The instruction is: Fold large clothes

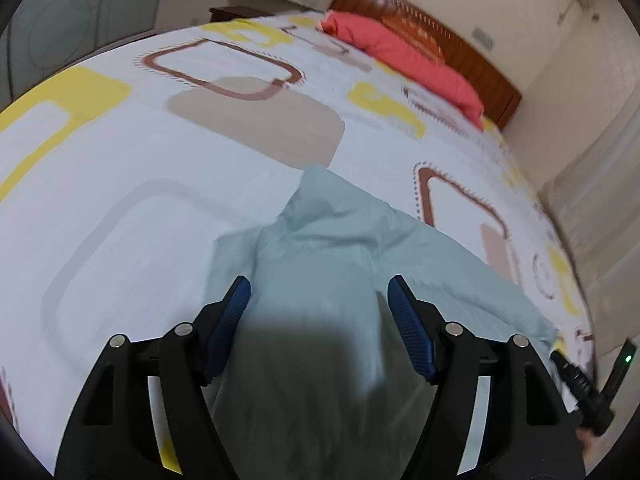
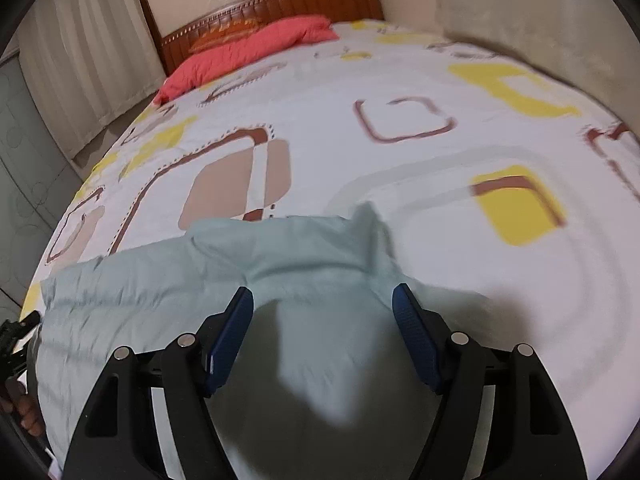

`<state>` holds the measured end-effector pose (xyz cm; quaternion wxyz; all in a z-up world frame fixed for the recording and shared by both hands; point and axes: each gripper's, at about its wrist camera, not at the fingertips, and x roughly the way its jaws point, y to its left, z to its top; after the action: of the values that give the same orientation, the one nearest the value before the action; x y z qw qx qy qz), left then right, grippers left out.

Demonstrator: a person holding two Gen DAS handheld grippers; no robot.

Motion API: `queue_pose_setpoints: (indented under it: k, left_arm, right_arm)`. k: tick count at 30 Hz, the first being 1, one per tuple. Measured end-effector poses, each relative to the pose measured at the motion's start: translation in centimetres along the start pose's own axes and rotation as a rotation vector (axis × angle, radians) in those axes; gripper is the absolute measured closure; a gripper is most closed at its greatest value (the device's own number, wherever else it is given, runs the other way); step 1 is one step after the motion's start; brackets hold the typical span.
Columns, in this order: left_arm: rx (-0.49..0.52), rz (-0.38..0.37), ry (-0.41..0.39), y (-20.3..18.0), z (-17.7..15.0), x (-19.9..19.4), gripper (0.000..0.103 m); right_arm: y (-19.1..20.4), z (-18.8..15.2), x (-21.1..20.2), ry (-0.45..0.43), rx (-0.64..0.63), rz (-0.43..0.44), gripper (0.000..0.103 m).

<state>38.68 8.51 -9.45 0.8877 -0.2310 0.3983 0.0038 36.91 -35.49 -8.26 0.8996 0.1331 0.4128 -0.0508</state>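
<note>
A pale mint-green garment point(image 1: 340, 248) lies partly folded on the patterned bedsheet point(image 1: 120, 200), near the bed's front edge. My left gripper point(image 1: 320, 292) is open above the garment's left part, with cloth lying between and below its blue pads point(image 1: 236, 312). My right gripper point(image 2: 322, 300) is open above the garment point(image 2: 200, 272) at its right end, and a pointed fold point(image 2: 368, 216) sticks up ahead of it. Neither gripper pinches the cloth. The right gripper's body shows at the left view's lower right edge point(image 1: 580, 384).
A red pillow point(image 1: 400, 56) lies at the wooden headboard point(image 1: 460, 44). The white sheet point(image 2: 400, 140) with yellow, brown and beige shapes covers the whole bed. Curtains point(image 2: 80, 60) hang by the bed's left side and a wall point(image 2: 520, 12) runs along its right.
</note>
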Motion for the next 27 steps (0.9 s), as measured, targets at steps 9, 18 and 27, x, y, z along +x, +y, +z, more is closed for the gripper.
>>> queue_pose_setpoints:
  k: [9, 18, 27]
  left_arm:
    - [-0.044, 0.024, 0.034, 2.2, -1.8, 0.3, 0.026]
    - [-0.314, -0.064, 0.036, 7.2, -5.7, -5.4, 0.025]
    - [-0.481, -0.148, 0.013, 8.4, -11.4, -9.2, 0.025]
  right_arm:
    - [-2.2, -2.5, -0.4, 0.038, 0.048, 0.008, 0.031]
    - [-5.3, -6.7, -6.5, 0.013, 0.166, 0.053, 0.031]
    - [-7.8, -11.8, -8.6, 0.038, 0.36, 0.123, 0.031]
